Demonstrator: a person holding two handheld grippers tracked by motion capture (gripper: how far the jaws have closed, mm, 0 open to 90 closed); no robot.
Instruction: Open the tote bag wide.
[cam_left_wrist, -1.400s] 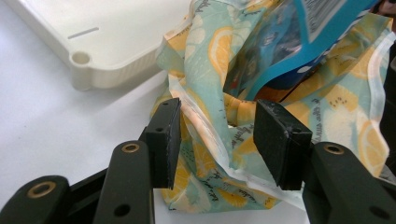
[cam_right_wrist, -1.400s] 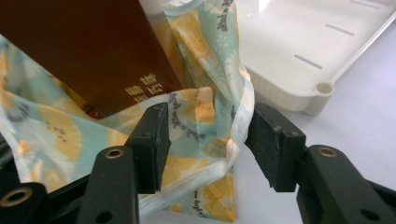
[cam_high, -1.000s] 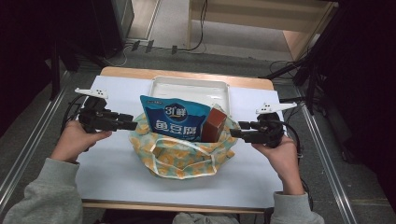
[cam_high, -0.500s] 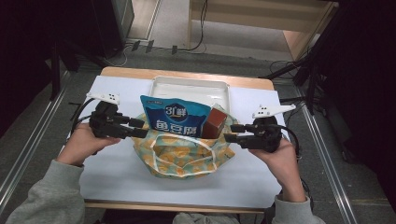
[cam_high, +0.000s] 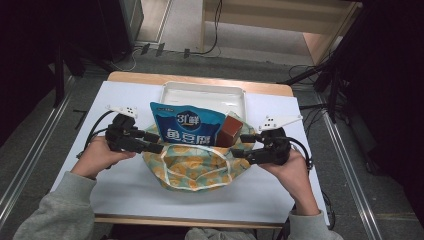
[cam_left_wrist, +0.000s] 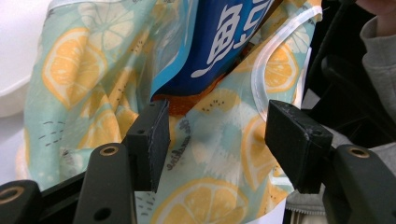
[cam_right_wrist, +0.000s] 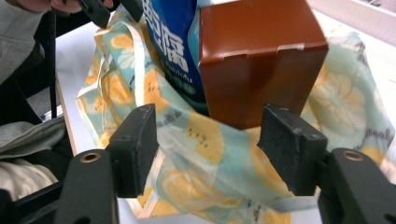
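High view shows the lemon-print bag (cam_high: 192, 167) lying on the desk (cam_high: 125, 185) between both tools, left tool (cam_high: 150, 142) and right tool (cam_high: 240, 145) each just beside one edge, jaws just opened and holding nothing.

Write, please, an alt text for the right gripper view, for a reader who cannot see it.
A brown cardboard box and a blue printed snack packet stand in a pale green cloth bag with orange-slice print on a white table. The right tongs are open in front of the bag, black pads apart.
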